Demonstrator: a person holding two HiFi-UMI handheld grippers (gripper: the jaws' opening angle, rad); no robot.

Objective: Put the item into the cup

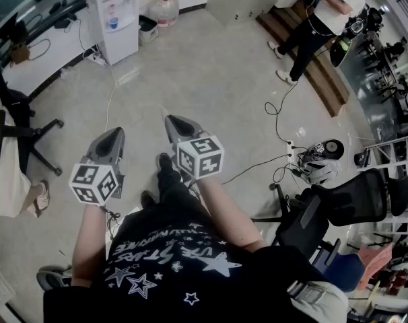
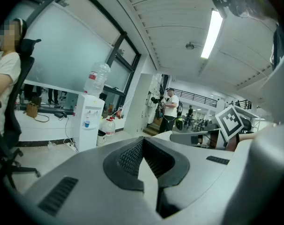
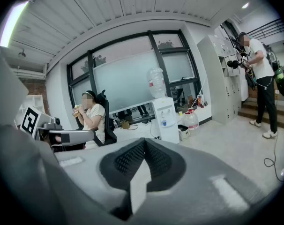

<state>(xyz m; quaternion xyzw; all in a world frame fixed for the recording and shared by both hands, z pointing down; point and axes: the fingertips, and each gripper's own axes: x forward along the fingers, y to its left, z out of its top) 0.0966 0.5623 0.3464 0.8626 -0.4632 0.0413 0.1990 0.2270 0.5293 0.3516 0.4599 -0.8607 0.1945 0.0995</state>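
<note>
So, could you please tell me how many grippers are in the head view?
2. The left gripper is at lower left, the right gripper just right of it, both over the floor, jaws shut and empty. None seems hidden.

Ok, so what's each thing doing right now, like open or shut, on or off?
Left gripper: shut, empty.
Right gripper: shut, empty.
Ceiling light: on.
Bottle: standing on the dispenser.
Jug: upright on the floor.
Mesh chair: nobody in it.
</note>
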